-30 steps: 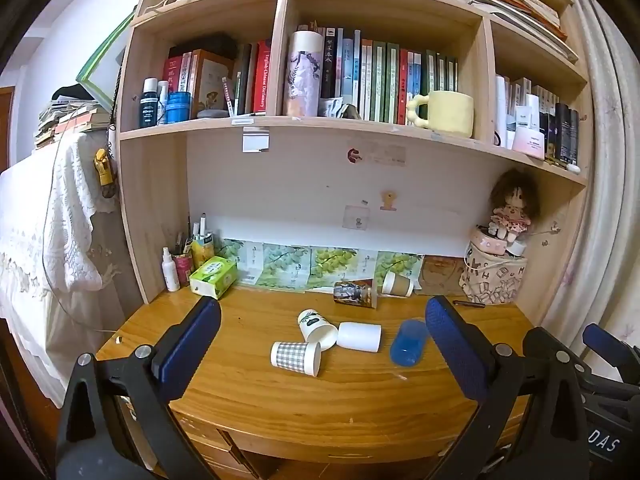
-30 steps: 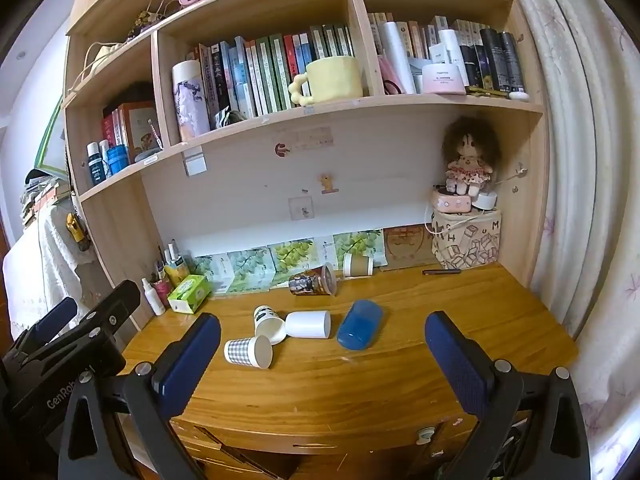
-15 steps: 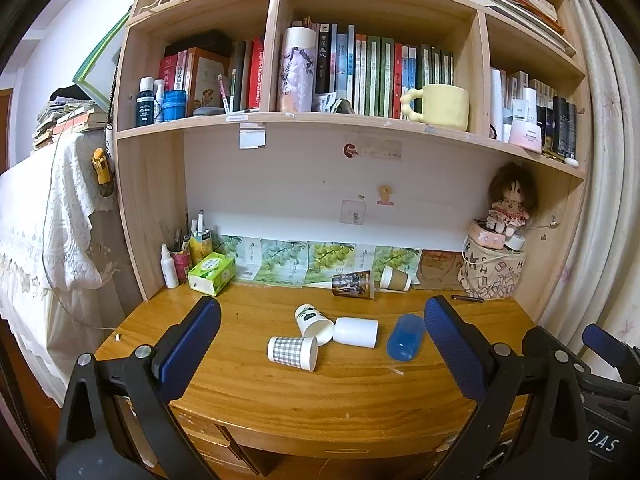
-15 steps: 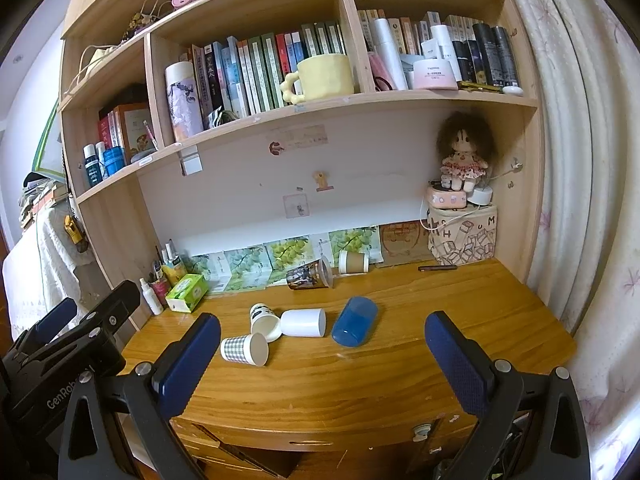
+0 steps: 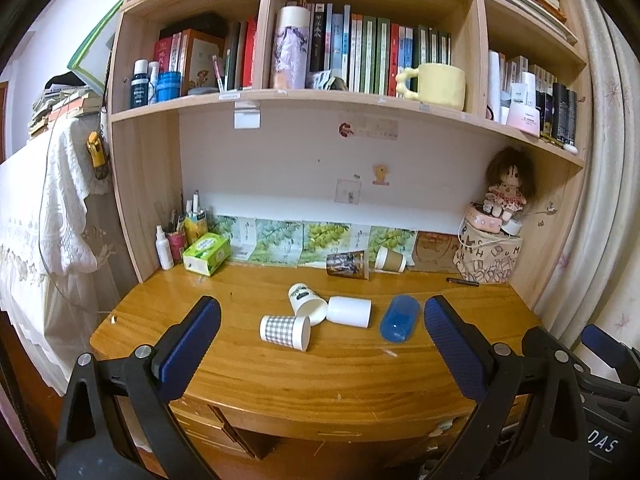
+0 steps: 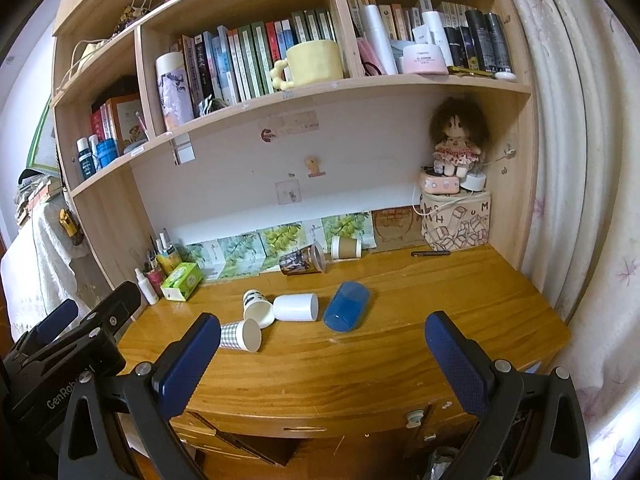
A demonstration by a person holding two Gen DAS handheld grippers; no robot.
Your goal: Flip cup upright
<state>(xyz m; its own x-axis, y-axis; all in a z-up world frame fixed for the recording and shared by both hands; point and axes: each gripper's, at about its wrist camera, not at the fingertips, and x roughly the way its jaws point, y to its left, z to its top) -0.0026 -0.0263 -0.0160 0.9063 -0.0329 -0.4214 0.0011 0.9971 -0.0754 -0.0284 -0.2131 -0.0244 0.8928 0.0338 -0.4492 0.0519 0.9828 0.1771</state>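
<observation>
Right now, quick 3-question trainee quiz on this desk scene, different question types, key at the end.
1. True or false: the blue cup stands upright on the desk.
2. Which cup lies nearest the desk's front edge? A) checkered cup B) plain white cup C) brown-sleeved cup
3. Fill in: the left gripper and the right gripper are both ____ and hold nothing.

Key: 1 false, it lies on its side; 2 A; 3 open.

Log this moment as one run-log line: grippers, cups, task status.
left gripper: open, empty | right gripper: open, empty | checked cup, blue cup: on sides on desk | flip: not begun
</observation>
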